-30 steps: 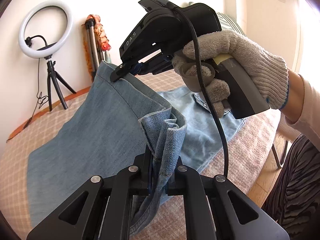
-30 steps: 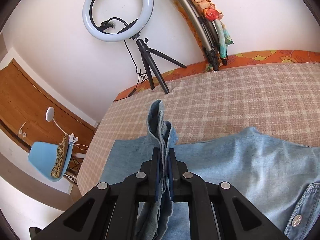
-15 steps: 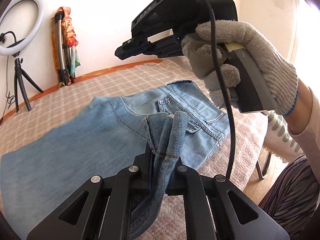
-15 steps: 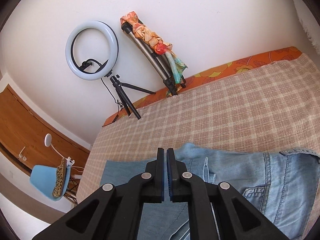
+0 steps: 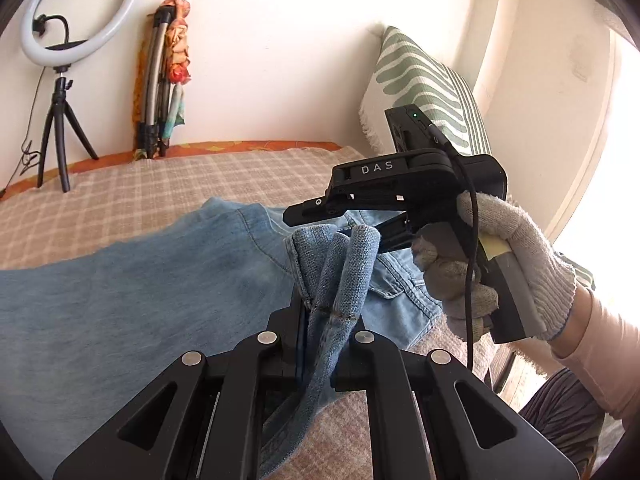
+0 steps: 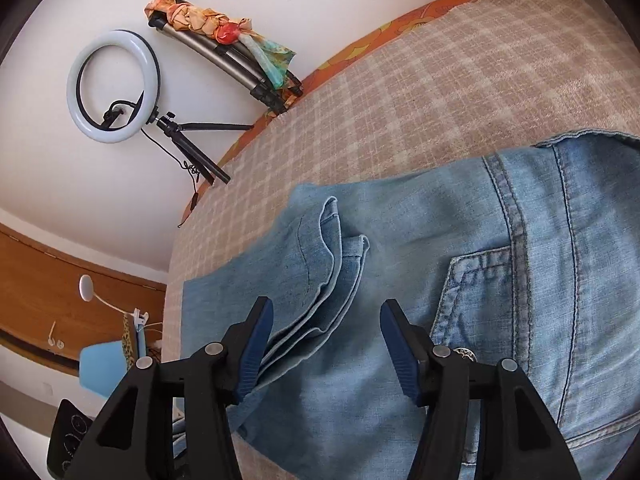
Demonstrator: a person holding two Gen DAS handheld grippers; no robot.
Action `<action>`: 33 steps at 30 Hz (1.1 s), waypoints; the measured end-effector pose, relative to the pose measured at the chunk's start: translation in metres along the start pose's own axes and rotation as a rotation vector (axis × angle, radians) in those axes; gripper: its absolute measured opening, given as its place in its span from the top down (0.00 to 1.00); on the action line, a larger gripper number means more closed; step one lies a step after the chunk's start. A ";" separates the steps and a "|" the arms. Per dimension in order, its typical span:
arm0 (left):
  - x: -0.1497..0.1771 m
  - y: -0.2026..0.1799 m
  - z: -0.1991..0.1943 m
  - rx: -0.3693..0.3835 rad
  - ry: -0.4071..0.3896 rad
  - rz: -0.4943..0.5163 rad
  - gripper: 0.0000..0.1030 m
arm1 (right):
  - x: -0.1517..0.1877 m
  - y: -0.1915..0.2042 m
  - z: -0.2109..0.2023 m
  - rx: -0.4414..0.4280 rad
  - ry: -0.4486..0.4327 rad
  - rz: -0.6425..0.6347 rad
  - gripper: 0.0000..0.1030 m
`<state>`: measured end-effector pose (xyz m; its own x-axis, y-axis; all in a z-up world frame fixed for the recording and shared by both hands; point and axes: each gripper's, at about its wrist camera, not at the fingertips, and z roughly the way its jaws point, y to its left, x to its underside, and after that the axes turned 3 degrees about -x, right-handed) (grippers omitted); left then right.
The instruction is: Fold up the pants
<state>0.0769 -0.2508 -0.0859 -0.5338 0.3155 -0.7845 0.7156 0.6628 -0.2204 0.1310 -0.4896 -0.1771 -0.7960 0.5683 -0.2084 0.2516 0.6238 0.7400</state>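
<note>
Right wrist view shows my right gripper [image 6: 326, 340] has just been opening, the jeans hem [image 6: 320, 280] slack between its pads. My left gripper [image 5: 320, 320] pinches the other hem over the jeans [image 5: 140, 288] on the checked blanket [image 5: 120, 192]; I'd lower it beside the waistband before letting go.

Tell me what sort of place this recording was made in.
Most likely a bedroom at home, set up for filming. The jeans lie on a checked bedspread, a striped cushion leans by the wall, and a ring light stands on a small tripod.

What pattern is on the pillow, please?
Green wavy stripes on white; the pillow shows best in the left wrist view.
</note>
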 end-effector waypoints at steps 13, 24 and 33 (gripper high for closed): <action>0.007 -0.017 0.008 -0.008 0.053 0.056 0.94 | -0.005 0.041 0.017 0.025 -0.044 -0.153 0.94; -0.016 -0.061 0.022 0.029 0.023 0.106 0.94 | -0.017 0.042 -0.052 0.074 -0.199 -0.219 0.96; -0.033 -0.101 0.045 0.092 0.026 0.130 0.94 | -0.030 0.001 -0.105 0.078 -0.281 -0.143 0.96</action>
<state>0.0421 -0.3585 -0.0640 -0.4451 0.4126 -0.7948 0.8168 0.5510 -0.1713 0.0974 -0.5617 -0.1029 -0.6459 0.5908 -0.4835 0.1983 0.7414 0.6411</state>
